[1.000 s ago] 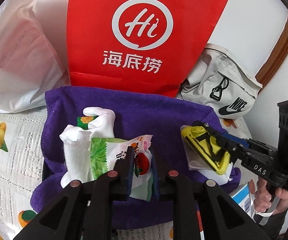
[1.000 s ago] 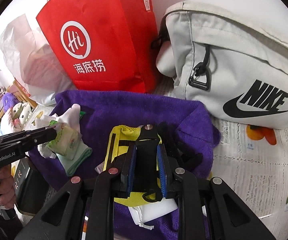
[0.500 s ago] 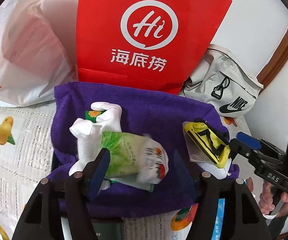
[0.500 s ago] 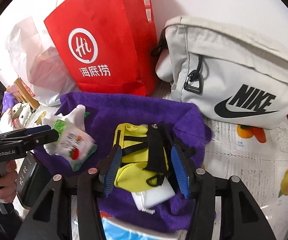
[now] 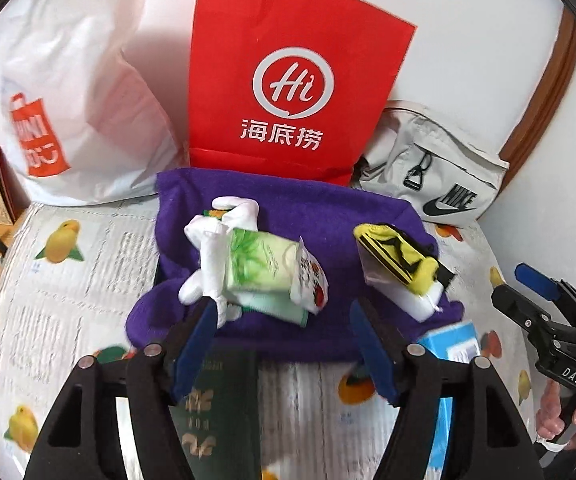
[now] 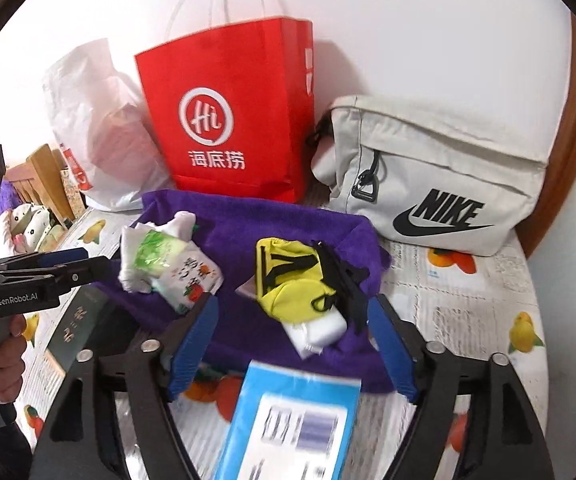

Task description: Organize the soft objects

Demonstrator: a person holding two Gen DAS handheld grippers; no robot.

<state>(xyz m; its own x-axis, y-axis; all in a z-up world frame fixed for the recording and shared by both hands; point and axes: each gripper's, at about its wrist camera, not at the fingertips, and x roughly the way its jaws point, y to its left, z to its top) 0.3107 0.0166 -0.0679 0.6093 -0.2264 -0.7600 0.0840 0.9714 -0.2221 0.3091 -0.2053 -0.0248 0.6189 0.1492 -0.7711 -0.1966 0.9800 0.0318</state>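
Note:
A purple towel (image 5: 308, 216) (image 6: 248, 216) lies spread on the table. On its left side a green-and-white tissue pack (image 5: 260, 264) (image 6: 168, 256) rests across white gloves (image 5: 208, 248). On its right side a yellow-and-black pouch (image 5: 396, 252) (image 6: 292, 276) sits on a white bundle (image 5: 420, 304). My left gripper (image 5: 284, 320) (image 6: 88, 263) hangs back from the tissue pack, its jaws opening with nothing between them. My right gripper (image 6: 294, 308) (image 5: 522, 290) is drawn back from the pouch, its jaws also opening and holding nothing.
A red paper bag (image 5: 296, 80), a white plastic bag (image 5: 72, 80) and a grey Nike bag (image 6: 440, 176) stand against the wall behind the towel. A green booklet (image 5: 216, 400) and a blue box (image 6: 288, 420) lie near the front on the fruit-print cover (image 5: 68, 280).
Both grippers went from shut on their items to open and pulled back and up. The tissue pack now lies on the gloves, and the yellow pouch rests on the towel.

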